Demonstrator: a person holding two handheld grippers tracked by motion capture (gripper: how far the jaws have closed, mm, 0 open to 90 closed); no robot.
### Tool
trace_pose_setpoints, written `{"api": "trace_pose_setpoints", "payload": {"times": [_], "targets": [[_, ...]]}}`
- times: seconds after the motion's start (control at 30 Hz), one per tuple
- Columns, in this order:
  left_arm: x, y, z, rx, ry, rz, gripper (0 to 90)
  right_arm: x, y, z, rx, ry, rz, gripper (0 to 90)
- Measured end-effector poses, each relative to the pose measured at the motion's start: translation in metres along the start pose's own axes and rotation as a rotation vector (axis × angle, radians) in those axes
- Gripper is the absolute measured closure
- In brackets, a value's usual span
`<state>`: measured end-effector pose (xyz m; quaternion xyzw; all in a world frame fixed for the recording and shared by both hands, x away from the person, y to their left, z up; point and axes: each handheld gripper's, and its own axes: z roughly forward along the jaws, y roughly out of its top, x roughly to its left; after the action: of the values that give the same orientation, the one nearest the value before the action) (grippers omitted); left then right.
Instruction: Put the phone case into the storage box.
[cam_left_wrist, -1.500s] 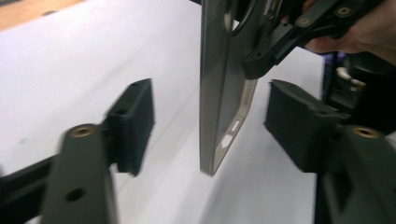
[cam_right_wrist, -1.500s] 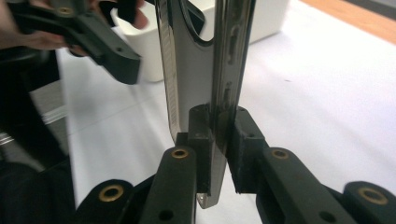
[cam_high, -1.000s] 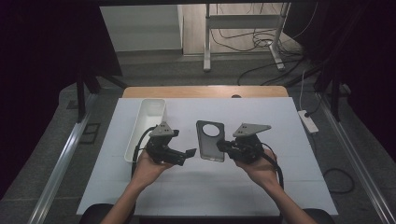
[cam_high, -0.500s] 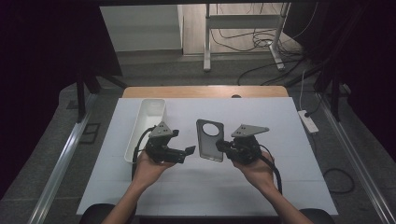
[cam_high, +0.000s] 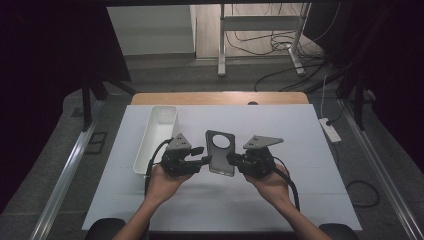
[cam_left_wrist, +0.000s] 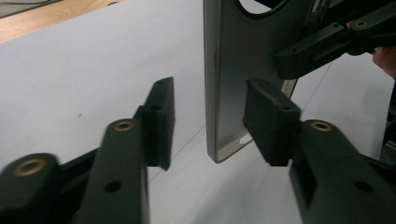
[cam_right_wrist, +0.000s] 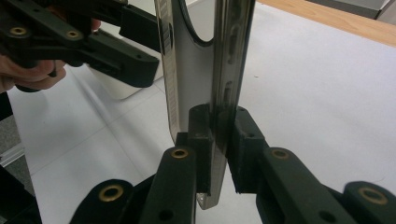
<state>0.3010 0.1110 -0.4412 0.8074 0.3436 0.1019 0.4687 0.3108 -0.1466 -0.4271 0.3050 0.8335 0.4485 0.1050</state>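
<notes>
A dark grey phone back shell (cam_high: 220, 152) with a round camera hole hangs just above the white table top. My right gripper (cam_high: 232, 159) is shut on its right edge; in the right gripper view both pads (cam_right_wrist: 201, 135) clamp the thin metal rim of the shell (cam_right_wrist: 196, 70). My left gripper (cam_high: 202, 162) reaches in from the left. Its jaws have just been closing, and the left edge of the shell (cam_left_wrist: 233, 70) stands between them. In the left gripper view a gap remains between the left pad (cam_left_wrist: 159, 121) and the shell, so the left gripper (cam_left_wrist: 212, 123) counts as open.
A long white tray (cam_high: 157, 130) lies on the table (cam_high: 300, 200) to the left of my left hand. A wooden edge (cam_high: 220, 98) runs along the table's far side. A power strip (cam_high: 330, 129) and cables lie on the floor at right.
The left gripper's jaws have narrowed around the shell's left edge. The shell and the right gripper have stayed where they were.
</notes>
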Motion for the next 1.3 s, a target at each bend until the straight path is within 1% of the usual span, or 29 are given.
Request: {"api": "trace_pose_setpoints", "payload": {"times": [0.17,0.2,0.23,0.27,0.3,0.33,0.37,0.4,0.47,0.53,0.57,0.6,0.67,0.73,0.8,0.87,0.97,1.07,1.13,1.2,1.3], "targets": [[0.001,0.000,0.000,-0.004,-0.005,-0.010,67.1,0.002,0.000,0.001,0.001,0.007,0.000,80.6],[0.000,0.000,0.000,-0.006,-0.004,-0.011,67.1,0.002,0.000,0.001,0.000,0.009,-0.002,80.6],[0.001,0.000,0.000,-0.006,-0.010,-0.012,69.2,0.003,0.000,0.001,0.000,0.013,-0.002,80.6],[0.001,0.000,0.000,-0.004,-0.020,-0.018,74.9,0.004,0.000,0.002,0.003,0.020,-0.001,80.6],[0.001,0.000,0.000,-0.004,-0.020,-0.018,77.8,0.004,0.000,0.002,0.003,0.020,-0.001,80.6],[0.001,-0.001,0.000,-0.003,-0.025,-0.021,77.8,0.005,0.000,0.002,0.003,0.020,-0.002,80.6],[0.002,-0.001,0.000,-0.001,-0.025,-0.025,81.2,0.005,0.000,0.002,0.006,0.019,-0.006,80.5],[0.002,-0.001,-0.001,-0.001,-0.029,-0.029,82.1,0.005,0.000,0.002,0.007,0.020,-0.003,80.5],[0.003,-0.001,-0.001,0.002,-0.029,-0.034,83.2,0.005,0.000,0.002,0.007,0.023,-0.001,80.4],[0.003,-0.001,-0.001,0.002,-0.026,-0.048,84.5,0.003,0.000,0.003,0.016,0.048,0.014,80.2],[0.003,-0.001,0.000,-0.001,-0.021,-0.056,84.5,0.003,0.000,0.003,0.016,0.048,0.014,80.2],[0.003,-0.001,-0.001,0.000,-0.010,-0.059,85.9,0.003,0.000,0.003,0.020,0.070,0.016,80.0],[0.003,-0.001,-0.001,-0.002,0.008,-0.069,86.6,0.005,0.000,0.004,0.019,0.076,0.014,79.8],[0.003,-0.001,-0.001,-0.005,0.020,-0.078,88.3,0.008,0.001,0.005,0.018,0.102,0.006,79.4],[0.001,0.000,-0.001,-0.001,0.035,-0.074,88.6,0.011,0.001,0.006,0.019,0.112,-0.001,78.8],[0.000,0.000,0.000,0.000,0.046,-0.070,88.8,0.014,0.001,0.007,0.026,0.106,-0.015,78.1],[0.000,0.000,0.000,0.000,0.048,-0.074,88.8,0.013,0.001,0.007,0.022,0.109,-0.008,77.8],[0.000,0.001,0.000,0.002,0.053,-0.073,88.9,0.013,0.002,0.006,0.023,0.112,-0.012,76.8],[0.000,0.000,0.001,0.012,0.075,-0.064,88.9,0.015,0.002,0.006,0.024,0.111,-0.017,72.7],[0.000,0.000,0.001,0.013,0.078,-0.065,88.9,0.016,0.002,0.006,0.022,0.110,-0.018,71.4],[0.001,0.000,0.000,0.014,0.093,-0.063,88.9,0.015,0.003,0.005,0.023,0.100,-0.018,66.2]]}}
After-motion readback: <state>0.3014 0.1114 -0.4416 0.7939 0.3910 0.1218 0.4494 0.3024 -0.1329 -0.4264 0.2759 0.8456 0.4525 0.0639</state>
